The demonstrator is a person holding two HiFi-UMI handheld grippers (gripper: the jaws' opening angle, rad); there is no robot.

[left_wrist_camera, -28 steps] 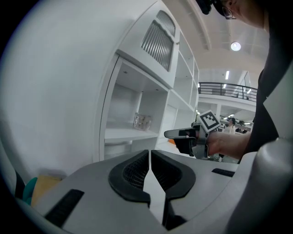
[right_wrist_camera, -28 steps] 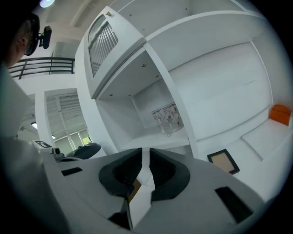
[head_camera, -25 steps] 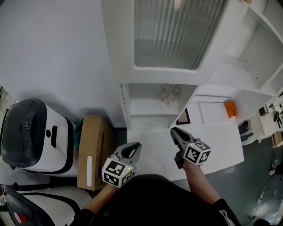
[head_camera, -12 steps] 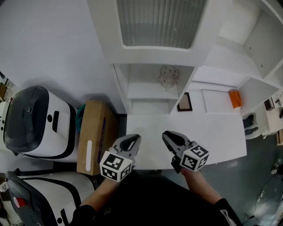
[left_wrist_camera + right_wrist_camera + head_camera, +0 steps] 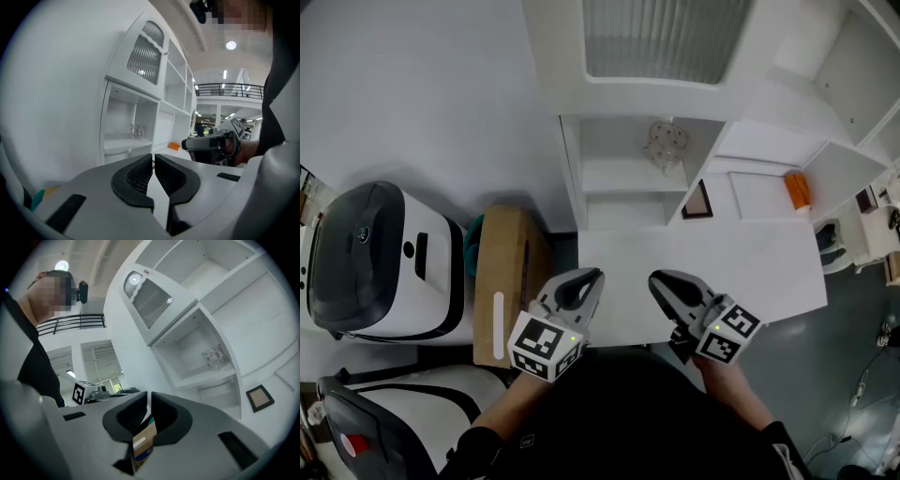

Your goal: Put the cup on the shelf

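The left gripper's (image 5: 153,157) jaws stand almost together, only a thin slit between their ribbed pads, and nothing is in them. The right gripper's (image 5: 148,398) jaws have just been closing and now leave a narrow slit as well. Nothing is held between them; the brown patch seen through the gap is the cardboard box (image 5: 508,281) on the floor beyond. Both grippers hover side by side over the near edge of the white bench (image 5: 759,272), their tips pointing toward the white shelf unit (image 5: 572,178). The cup (image 5: 666,142), a clear glass one, stands upright on the shelf board inside the open compartment under the ribbed-glass door (image 5: 661,37), well apart from both grippers. A small picture frame (image 5: 697,200) leans beside that compartment's right wall, and an orange object (image 5: 796,190) lies further right. A white machine with a dark top (image 5: 380,262) sits left of the box.
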